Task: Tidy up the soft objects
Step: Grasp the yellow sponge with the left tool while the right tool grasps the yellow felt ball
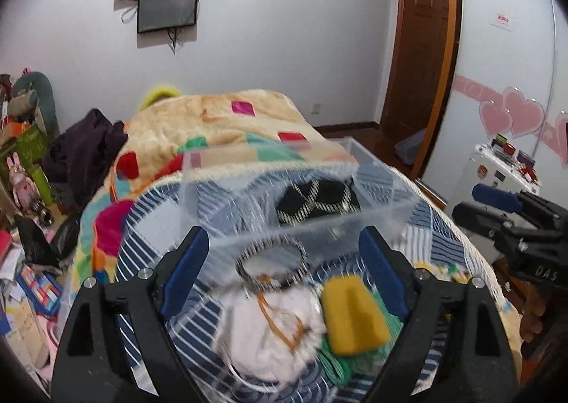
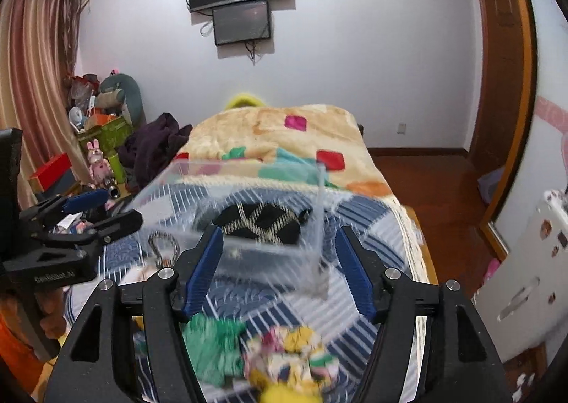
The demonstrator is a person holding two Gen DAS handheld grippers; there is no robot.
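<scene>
A clear plastic box (image 1: 387, 197) stands on the bed's blue striped cover and holds a black patterned cloth (image 1: 319, 200). It shows in the right wrist view (image 2: 177, 186) too, with the cloth (image 2: 262, 222) inside. My left gripper (image 1: 284, 268) is open and empty above a white drawstring pouch (image 1: 269, 342), a yellow soft block (image 1: 351, 314), a green cloth (image 1: 337, 367) and a striped ring band (image 1: 271, 257). My right gripper (image 2: 278, 271) is open and empty above a green cloth (image 2: 209, 346) and a floral cloth (image 2: 294, 360).
A beige patchwork blanket (image 1: 220, 119) covers the far half of the bed, with a dark garment (image 1: 85, 151) at its left. Cluttered boxes and toys (image 2: 99, 126) stand left of the bed. A white appliance (image 2: 525, 296) stands on the right.
</scene>
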